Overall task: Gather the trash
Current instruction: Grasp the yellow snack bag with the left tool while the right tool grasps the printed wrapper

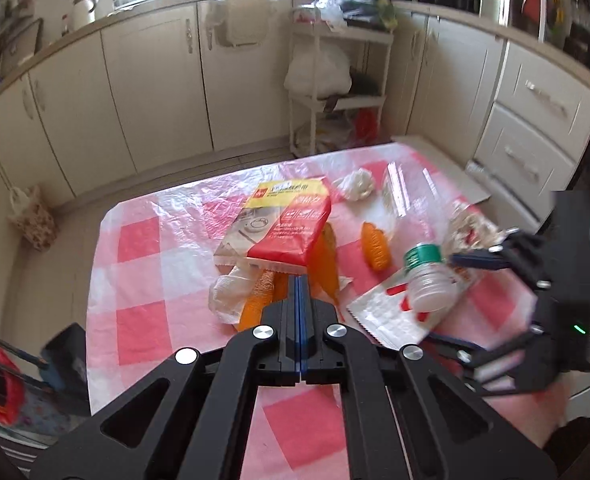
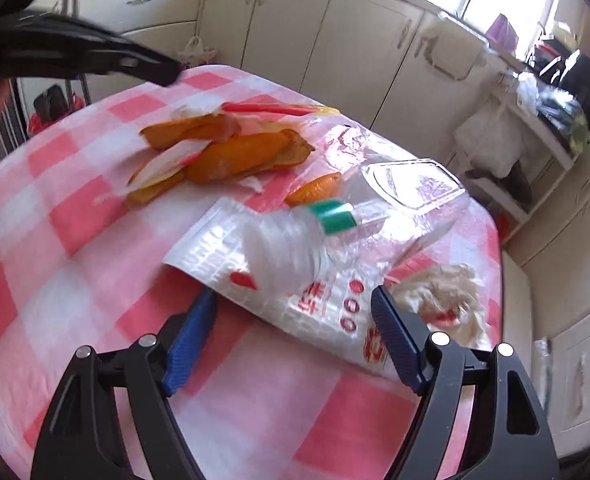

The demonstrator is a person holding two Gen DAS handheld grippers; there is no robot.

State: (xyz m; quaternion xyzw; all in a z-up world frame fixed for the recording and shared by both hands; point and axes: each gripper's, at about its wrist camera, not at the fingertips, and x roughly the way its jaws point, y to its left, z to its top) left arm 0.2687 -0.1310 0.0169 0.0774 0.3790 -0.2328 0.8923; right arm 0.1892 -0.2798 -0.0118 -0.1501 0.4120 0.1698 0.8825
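My left gripper (image 1: 299,278) is shut, its tips right at the serrated near edge of a red and yellow packet (image 1: 283,224). I cannot tell whether that edge is pinched. The packet rests on orange peels (image 1: 327,256). My right gripper (image 2: 295,291) is open and straddles a white packet with red print (image 2: 327,312). A clear bottle with a green label (image 2: 291,240) lies on that packet. The pads touch neither. In the left wrist view the right gripper (image 1: 442,297) comes in from the right around the bottle (image 1: 425,280).
The table (image 1: 135,280) wears a pink checked plastic cover. Also on it are a crumpled tissue (image 1: 357,186), a clear plastic tray (image 2: 411,184), a crumpled wrapper (image 2: 443,288) and more peels (image 2: 239,156). Cabinets and a white shelf trolley (image 1: 335,92) stand beyond.
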